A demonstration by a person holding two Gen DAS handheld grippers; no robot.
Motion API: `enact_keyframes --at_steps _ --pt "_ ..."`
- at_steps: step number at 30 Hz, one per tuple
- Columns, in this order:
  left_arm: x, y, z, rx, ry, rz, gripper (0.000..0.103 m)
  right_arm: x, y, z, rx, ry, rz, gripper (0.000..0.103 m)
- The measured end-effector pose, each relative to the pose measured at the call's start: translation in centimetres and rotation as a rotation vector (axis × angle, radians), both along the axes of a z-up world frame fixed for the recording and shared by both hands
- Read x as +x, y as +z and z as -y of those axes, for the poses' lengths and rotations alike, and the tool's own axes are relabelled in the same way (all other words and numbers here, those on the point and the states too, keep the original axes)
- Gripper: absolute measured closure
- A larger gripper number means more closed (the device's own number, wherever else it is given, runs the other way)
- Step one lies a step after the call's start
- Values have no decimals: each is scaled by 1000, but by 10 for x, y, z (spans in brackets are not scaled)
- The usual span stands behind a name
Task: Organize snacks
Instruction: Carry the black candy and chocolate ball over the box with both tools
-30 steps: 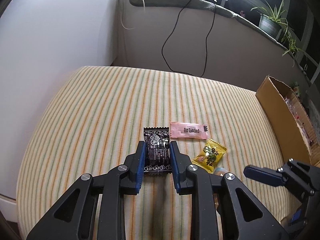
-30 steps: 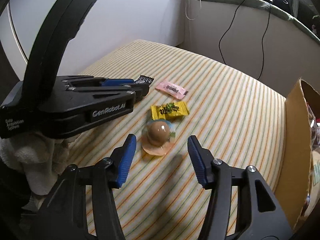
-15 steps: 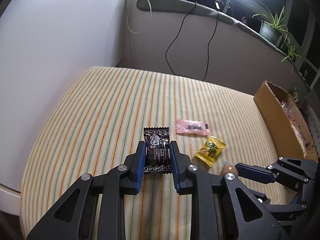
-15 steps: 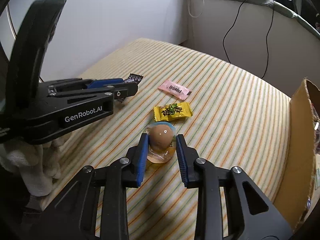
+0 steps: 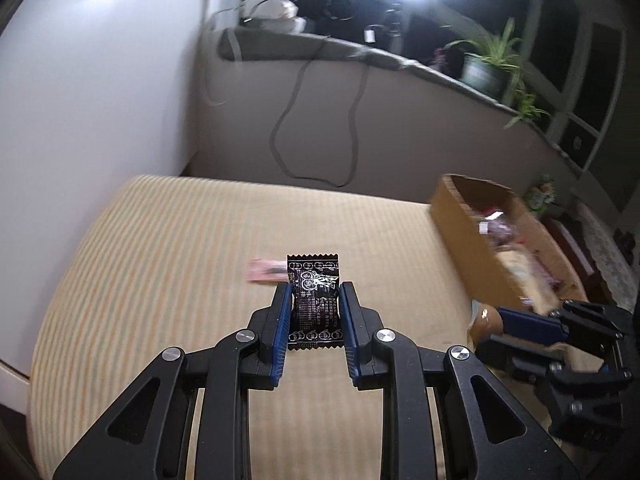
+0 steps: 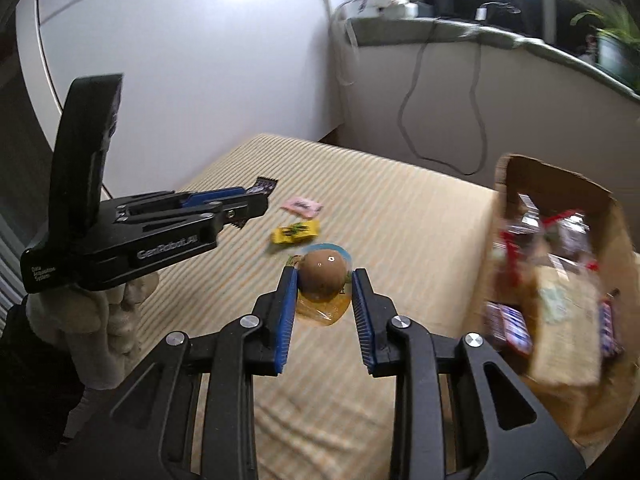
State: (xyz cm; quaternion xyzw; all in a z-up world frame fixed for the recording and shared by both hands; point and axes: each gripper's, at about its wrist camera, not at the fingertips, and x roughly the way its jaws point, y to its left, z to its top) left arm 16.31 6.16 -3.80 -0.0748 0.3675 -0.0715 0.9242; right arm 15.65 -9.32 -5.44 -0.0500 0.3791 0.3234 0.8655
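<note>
Black frames, silver screws, blue ribbed fingers (image 5: 281,320) — cream glove (image 6: 116,312)

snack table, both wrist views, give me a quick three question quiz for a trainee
1. True or false: the left gripper is shut on the black packet.
2. What does the right gripper hold between its fingers? A) yellow candy B) brown domed jelly cup C) pink sachet
3. Which two snacks lie loose on the striped cloth?

Key
1. True.
2. B, the brown domed jelly cup.
3. The yellow candy and the pink sachet; the cardboard box sits to their right.
</note>
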Motion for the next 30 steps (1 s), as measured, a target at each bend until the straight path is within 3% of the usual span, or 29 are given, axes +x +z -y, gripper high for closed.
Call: enact_keyframes --at_steps 9,19,30 --pt "-10 22 66 -32 -141 44 81 -11 28 82 23 -148 34 74" --pt "-15 23 138 -39 -273 37 81 -13 28 145 2 -275 47 74" --pt "-15 19 179 -29 -334 25 81 -10 17 180 -14 -351 26 74"
